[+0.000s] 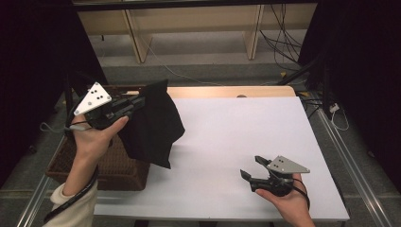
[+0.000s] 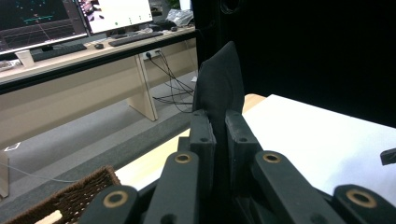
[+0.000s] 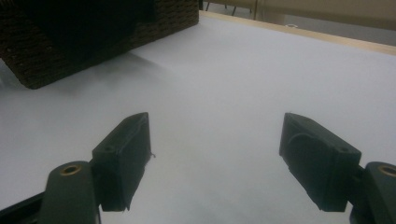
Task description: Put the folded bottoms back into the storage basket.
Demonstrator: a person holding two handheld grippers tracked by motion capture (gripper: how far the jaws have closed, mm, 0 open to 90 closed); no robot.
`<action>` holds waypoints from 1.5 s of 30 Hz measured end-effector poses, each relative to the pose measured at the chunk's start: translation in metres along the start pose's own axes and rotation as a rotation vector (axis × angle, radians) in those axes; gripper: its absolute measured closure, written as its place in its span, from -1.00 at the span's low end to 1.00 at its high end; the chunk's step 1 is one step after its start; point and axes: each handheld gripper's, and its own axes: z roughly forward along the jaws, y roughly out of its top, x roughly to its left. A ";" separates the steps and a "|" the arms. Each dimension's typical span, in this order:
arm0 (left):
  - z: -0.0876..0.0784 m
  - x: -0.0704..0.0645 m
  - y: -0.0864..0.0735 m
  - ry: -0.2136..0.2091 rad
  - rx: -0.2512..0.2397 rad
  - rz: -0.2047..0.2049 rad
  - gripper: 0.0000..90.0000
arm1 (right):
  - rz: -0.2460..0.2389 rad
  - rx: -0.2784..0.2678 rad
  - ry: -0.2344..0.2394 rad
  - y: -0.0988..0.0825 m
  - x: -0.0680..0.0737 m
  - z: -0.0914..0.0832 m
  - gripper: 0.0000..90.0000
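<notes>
A black cloth (image 1: pixel 152 124) hangs from my left gripper (image 1: pixel 141 100), held up over the right side of a brown wicker basket (image 1: pixel 118 168) at the table's left. The left jaws are shut on the cloth's upper edge; in the left gripper view the black cloth (image 2: pixel 219 84) rises from between the pads (image 2: pixel 201 130). My right gripper (image 1: pixel 251 166) rests low over the white table top (image 1: pixel 246 137) near the front right, jaws wide apart. In the right gripper view nothing lies between its fingers (image 3: pixel 123 156), and the basket (image 3: pixel 93 42) stands farther off at upper left.
The white table top ends at a wooden strip (image 1: pixel 227 91) along its far side. Beyond it are a grey floor, cables and a pale desk (image 1: pixel 189 28). Black curtains stand at both sides. Monitors (image 2: pixel 42 18) sit on the desk in the left gripper view.
</notes>
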 end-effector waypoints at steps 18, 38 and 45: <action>-0.004 0.009 -0.002 0.020 -0.002 -0.019 0.84 | -0.001 -0.001 -0.001 0.000 0.000 0.000 -0.43; -0.012 0.018 0.000 0.050 -0.008 -0.028 0.84 | -0.002 -0.002 -0.002 0.000 0.000 0.000 -0.43; -0.017 0.021 0.001 0.071 -0.008 -0.026 0.84 | 0.004 0.001 -0.003 0.000 0.000 0.000 -0.43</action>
